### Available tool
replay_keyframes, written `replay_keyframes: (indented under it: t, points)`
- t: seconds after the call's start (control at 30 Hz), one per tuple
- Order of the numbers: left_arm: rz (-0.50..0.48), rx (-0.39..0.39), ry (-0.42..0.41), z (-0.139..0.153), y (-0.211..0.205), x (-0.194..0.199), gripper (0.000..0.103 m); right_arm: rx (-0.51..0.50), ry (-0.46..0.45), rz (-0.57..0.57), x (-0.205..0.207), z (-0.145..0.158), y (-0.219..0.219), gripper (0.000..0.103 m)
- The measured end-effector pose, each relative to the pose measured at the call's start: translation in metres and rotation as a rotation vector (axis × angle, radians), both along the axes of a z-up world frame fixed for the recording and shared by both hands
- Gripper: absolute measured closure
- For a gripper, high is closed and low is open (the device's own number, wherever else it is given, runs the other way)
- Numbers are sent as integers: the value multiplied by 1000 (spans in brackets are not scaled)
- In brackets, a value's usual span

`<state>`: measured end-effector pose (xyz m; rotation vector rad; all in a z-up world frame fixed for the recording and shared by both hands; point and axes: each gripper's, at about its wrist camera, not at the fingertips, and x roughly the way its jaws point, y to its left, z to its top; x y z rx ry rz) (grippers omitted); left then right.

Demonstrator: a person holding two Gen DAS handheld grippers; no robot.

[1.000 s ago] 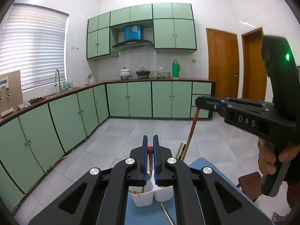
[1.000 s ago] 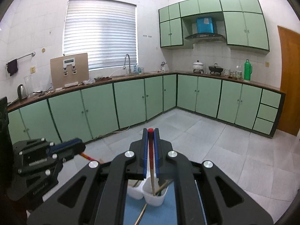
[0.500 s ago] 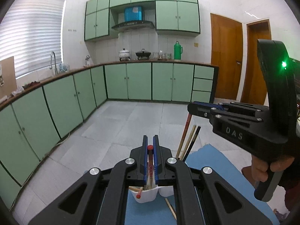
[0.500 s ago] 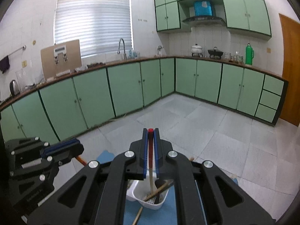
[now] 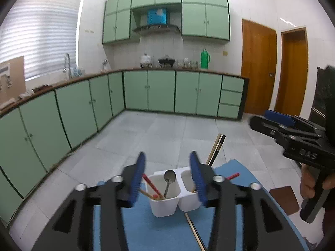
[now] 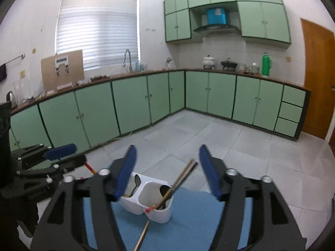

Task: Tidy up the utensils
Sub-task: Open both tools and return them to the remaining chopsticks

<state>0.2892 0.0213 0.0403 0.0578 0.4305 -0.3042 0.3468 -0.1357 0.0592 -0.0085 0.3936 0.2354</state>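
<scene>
A white two-cup utensil holder (image 5: 167, 200) (image 6: 150, 200) stands on a blue mat (image 5: 159, 230) (image 6: 188, 219). In the left wrist view its near cup holds a red chopstick (image 5: 150, 185) and a metal spoon (image 5: 169, 177). Brown chopsticks (image 6: 180, 179) lean out of the other cup (image 5: 215, 149). My left gripper (image 5: 167, 175) is open and empty just above the holder. My right gripper (image 6: 167, 167) is open and empty above it too. Each gripper shows in the other's view, the right one (image 5: 272, 119) and the left one (image 6: 60, 151).
A loose chopstick (image 5: 194, 230) lies on the mat before the holder, also in the right wrist view (image 6: 142, 234). A red chopstick (image 5: 232, 175) lies right of the holder. A brown stool (image 5: 284, 198) stands beside the mat. Green cabinets (image 5: 159, 92) line the walls across the tiled floor.
Both grippers have opened and let go of their red chopsticks. One red chopstick now rests in the holder's near cup. The right gripper has drawn back to the right.
</scene>
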Motion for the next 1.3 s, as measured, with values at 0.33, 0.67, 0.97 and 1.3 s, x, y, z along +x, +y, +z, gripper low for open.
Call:
replay_keyframes:
  t: [0.33,0.67,0.97,1.3]
  points:
    - [54,-39,32,-42,16,-86,26,-9,1,-43,-95,-46,-21,7]
    - [90,-40,188,-140,19,-130,21,-11,151,-90,-152,-137,-4,7]
    - [115,16,285,-193,21,-146,21,15,253,-108,-172,-184,11,7]
    - [145,38,370,-219,33,-150,21,-1,344,-99,-182,-222,35,7]
